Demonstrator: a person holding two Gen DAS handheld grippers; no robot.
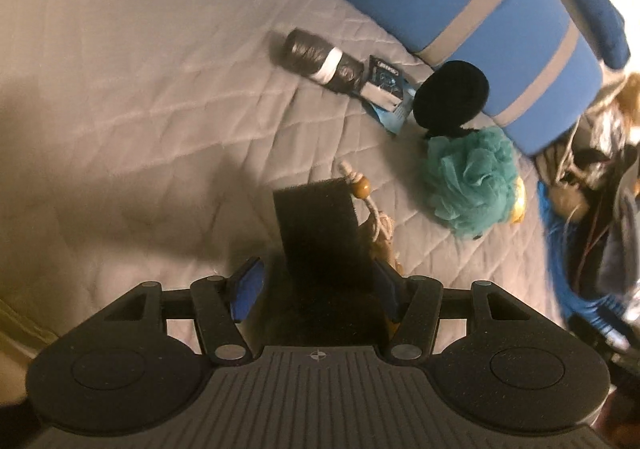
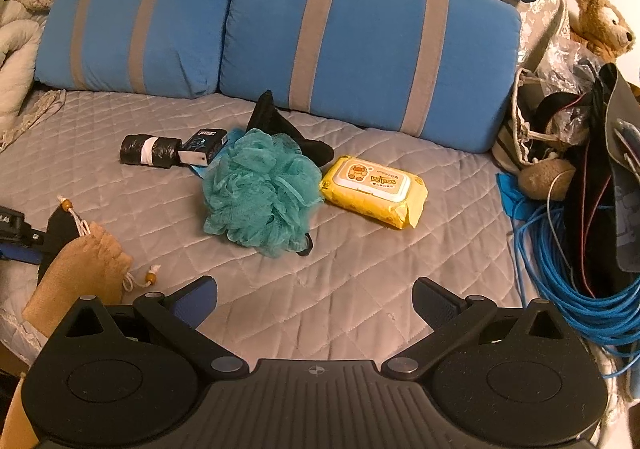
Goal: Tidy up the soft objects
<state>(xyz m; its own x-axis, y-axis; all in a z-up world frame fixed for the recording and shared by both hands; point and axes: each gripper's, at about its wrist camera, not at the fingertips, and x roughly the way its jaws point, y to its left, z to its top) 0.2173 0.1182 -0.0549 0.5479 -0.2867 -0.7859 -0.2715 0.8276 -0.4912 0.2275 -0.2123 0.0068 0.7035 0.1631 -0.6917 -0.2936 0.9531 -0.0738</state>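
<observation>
My left gripper point(image 1: 318, 269) is shut on a black foam block point(image 1: 316, 217) that stands up between its blue pads. A tan drawstring pouch point(image 1: 380, 245) with wooden beads is squeezed beside the block against the right finger. In the right wrist view the same pouch point(image 2: 80, 269) and block point(image 2: 60, 229) show at the far left, above the grey quilted bed point(image 2: 360, 289). My right gripper point(image 2: 314, 289) is open over bare quilt, nothing between its fingers. A teal bath pouf point(image 2: 256, 193) lies mid-bed with a yellow wipes pack point(image 2: 374, 191) to its right and a black cloth point(image 2: 280, 125) behind it.
A black roll of bags point(image 2: 148, 151) and a small dark box point(image 2: 202, 147) lie left of the pouf. Two blue striped pillows point(image 2: 360, 49) line the back. At the right are a coil of blue cable point(image 2: 560, 269), bags and a teddy bear point(image 2: 604, 21).
</observation>
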